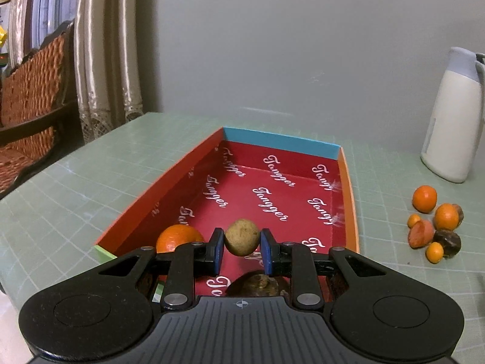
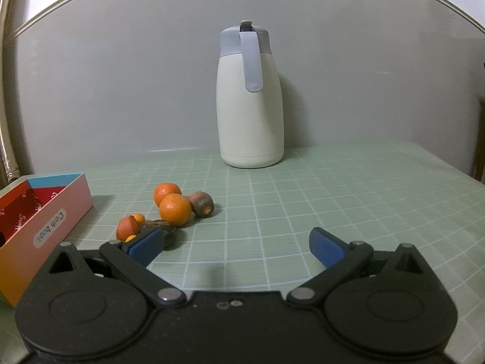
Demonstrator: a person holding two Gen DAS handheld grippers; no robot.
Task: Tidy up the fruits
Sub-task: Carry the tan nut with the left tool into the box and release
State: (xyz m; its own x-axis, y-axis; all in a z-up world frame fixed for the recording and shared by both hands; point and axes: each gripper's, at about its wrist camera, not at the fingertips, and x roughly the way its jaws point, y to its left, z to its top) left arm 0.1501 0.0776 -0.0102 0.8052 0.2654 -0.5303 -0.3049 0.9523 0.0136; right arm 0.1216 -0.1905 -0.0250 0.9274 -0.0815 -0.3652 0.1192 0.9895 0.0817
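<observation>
My left gripper (image 1: 242,250) is shut on a small tan-brown round fruit (image 1: 242,236) and holds it over the near end of the open red box (image 1: 272,182). An orange (image 1: 178,238) lies in the box at the near left, and a dark brown fruit (image 1: 257,285) lies below the gripper, partly hidden. A pile of loose fruit (image 1: 435,224) lies on the mat right of the box; it also shows in the right wrist view (image 2: 169,209). My right gripper (image 2: 236,247) is open and empty above the mat, right of the pile.
A white jug with a grey lid (image 2: 250,97) stands at the back by the wall. The box's pink outer wall (image 2: 45,227) is at the left of the right wrist view. A wicker chair (image 1: 30,106) and curtains stand beyond the table's left edge.
</observation>
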